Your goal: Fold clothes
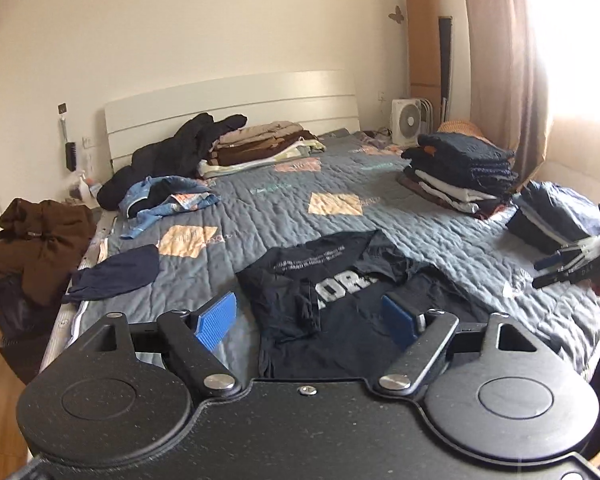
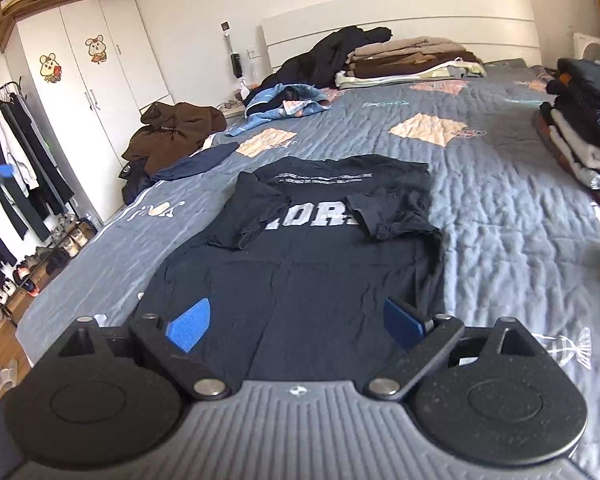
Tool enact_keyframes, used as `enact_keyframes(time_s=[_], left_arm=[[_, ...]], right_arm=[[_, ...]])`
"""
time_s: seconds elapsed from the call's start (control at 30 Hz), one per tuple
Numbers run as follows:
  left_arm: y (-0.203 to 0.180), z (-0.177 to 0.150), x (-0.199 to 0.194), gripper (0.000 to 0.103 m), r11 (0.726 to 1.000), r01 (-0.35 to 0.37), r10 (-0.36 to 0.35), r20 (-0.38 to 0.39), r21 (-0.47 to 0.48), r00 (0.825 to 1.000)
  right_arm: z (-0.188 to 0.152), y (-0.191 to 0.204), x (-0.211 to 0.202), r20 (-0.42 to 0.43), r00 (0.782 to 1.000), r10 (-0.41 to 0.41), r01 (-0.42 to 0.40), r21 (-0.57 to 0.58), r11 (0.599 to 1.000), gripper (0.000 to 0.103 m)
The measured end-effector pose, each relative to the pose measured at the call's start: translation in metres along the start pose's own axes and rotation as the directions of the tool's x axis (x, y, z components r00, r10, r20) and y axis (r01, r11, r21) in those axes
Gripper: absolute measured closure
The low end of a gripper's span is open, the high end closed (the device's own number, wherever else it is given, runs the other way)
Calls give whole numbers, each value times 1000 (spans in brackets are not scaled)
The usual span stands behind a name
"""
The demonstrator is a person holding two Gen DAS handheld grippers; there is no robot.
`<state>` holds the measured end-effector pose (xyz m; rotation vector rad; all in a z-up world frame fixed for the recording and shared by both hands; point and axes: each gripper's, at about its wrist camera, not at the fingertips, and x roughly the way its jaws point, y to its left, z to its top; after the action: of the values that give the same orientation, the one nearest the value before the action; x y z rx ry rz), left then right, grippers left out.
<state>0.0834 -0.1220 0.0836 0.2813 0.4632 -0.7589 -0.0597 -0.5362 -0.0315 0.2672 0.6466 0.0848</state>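
Both grippers, left (image 1: 310,320) and right (image 2: 298,322), hang with blue pads spread wide, gripping nothing, above the near end of a black T-shirt (image 2: 320,248). It lies flat on the grey quilt (image 2: 500,216), both sleeves folded inward over white lettering. Folded stacks (image 1: 464,176) sit to the right and by the headboard (image 1: 236,104).

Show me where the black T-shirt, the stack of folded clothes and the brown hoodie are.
black T-shirt (image 2: 300,280): right wrist view, plain lower body.
stack of folded clothes (image 1: 460,172): left wrist view, side of the pile.
brown hoodie (image 2: 176,132): right wrist view, middle of the heap.
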Motion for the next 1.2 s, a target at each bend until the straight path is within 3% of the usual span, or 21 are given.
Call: enact_keyframes(time_s=[0.07, 0.17, 0.23, 0.27, 0.33, 0.47, 0.57, 0.63, 0.77, 1.03, 1.2], left_arm=[[-1, -26, 6, 25, 998, 58, -59, -58, -18, 997], [0, -75, 35, 27, 988, 119, -134, -159, -99, 978], [2, -109, 58, 40, 976, 145, -180, -225, -163, 957], [3, -122, 66, 44, 975, 150, -188, -252, -163, 949], [5, -146, 82, 66, 974, 160, -203, -303, -159, 931], [3, -179, 85, 78, 976, 217, -209, -359, -20, 910], [3, -195, 89, 87, 961, 276, -255, -386, -3, 887], [4, -202, 95, 88, 949, 314, -299, -396, -30, 868], [2, -210, 103, 88, 932, 361, -339, -397, -21, 853], [-2, -218, 117, 88, 922, 383, -325, -428, 54, 843], [-9, -222, 117, 88, 918, 383, -305, -438, 100, 846]], right_arm=[[-11, -6, -4, -21, 1000, -11, 11, 20, 1000, 9], [-33, -15, 1, -87, 996, -32, 34, 29, 999, 9], [-47, -17, 6, -136, 990, -23, 26, 22, 999, 9], [-54, -18, 8, -161, 987, -18, 22, 19, 1000, 9], [-64, -21, 11, -199, 980, -23, 24, 3, 1000, 9], [-73, -22, 5, -217, 975, -39, 40, 1, 999, 9], [-78, -19, 4, -218, 976, -28, 31, 9, 999, 9], [-81, -16, 5, -222, 975, -22, 25, 13, 1000, 9], [-86, -9, 11, -256, 967, -1, 7, 22, 1000, 9], [-90, 11, 11, -263, 964, 31, -30, 6, 1000, 9], [-90, 45, 20, -279, 953, 122, -135, -29, 990, 9]])
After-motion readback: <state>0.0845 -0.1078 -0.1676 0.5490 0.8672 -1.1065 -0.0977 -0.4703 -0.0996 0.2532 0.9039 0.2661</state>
